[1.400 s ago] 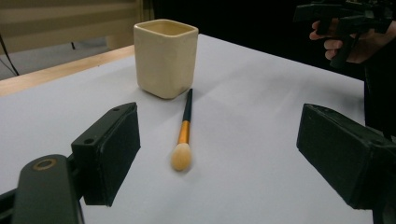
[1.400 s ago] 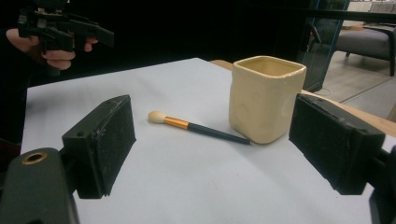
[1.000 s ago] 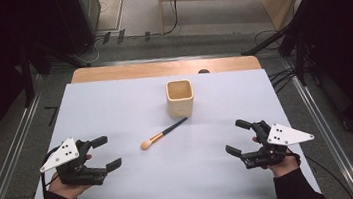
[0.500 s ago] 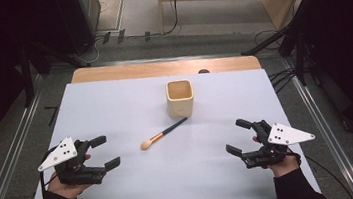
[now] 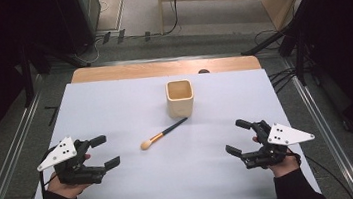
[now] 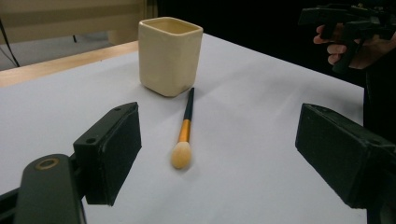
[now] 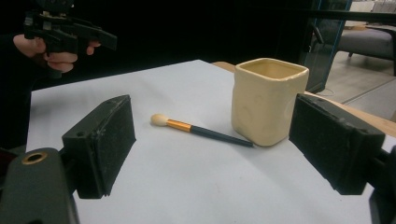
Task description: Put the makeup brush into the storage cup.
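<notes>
Both hand-held grippers (image 5: 101, 152) (image 5: 236, 137) gape; brush (image 5: 163, 133) unlabelled.

cup (image 5: 180, 98) – matt cream ceramic; brush (image 5: 162, 133) – soft bristles, gold metal ferrule; jaws – matt black pads

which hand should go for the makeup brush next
Probably left. The left gripper is open and sits nearer the brush, whose bristle head points toward it. The right gripper, also open, is farther off, with the cup beyond.
</notes>
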The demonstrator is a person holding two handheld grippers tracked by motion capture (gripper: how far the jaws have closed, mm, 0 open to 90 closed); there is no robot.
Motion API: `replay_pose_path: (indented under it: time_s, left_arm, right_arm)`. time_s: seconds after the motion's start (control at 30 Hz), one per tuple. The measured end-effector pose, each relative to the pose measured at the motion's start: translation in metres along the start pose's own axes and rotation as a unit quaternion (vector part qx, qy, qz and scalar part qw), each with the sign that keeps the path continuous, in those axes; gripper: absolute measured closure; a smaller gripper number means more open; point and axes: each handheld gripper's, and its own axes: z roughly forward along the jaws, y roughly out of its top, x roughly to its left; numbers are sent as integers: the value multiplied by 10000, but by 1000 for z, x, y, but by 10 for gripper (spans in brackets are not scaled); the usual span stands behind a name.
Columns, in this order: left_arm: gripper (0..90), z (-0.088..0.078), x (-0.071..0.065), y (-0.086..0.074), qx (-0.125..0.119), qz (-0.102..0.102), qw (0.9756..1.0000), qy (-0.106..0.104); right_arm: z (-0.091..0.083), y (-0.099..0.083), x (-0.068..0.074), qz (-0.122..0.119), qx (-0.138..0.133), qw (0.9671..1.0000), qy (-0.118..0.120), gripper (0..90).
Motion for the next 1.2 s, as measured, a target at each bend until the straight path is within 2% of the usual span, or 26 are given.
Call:
replay_pose_path:
  time_s: [0.2,0.37,0.5,0.67,0.9,1.07,1.2]
  left_arm:
    - [151,0,0,0,3,-38,10000,28]
    - [155,2,1,0,106,-92,9999,27]
    - [155,9,1,3,189,2,9998,23]
    - [156,13,3,7,149,-55,9999,9]
    - [159,26,3,16,276,119,9995,-7]
    - [159,32,3,22,310,121,9994,-51]
    - [159,39,4,26,384,59,9992,-90]
  right_arm:
    - [0,0,1,-40,-9,10000,13,150]
    - [-1,0,2,-64,35,10000,8,150]
    - [-1,0,1,-36,24,10000,-4,150]
    - [-1,0,1,-9,12,10000,-7,150]
    - [2,-1,3,-21,53,10000,66,150]
    - [4,-1,4,-51,128,9999,89,150]
    - [3,-1,3,-12,42,10000,62,150]
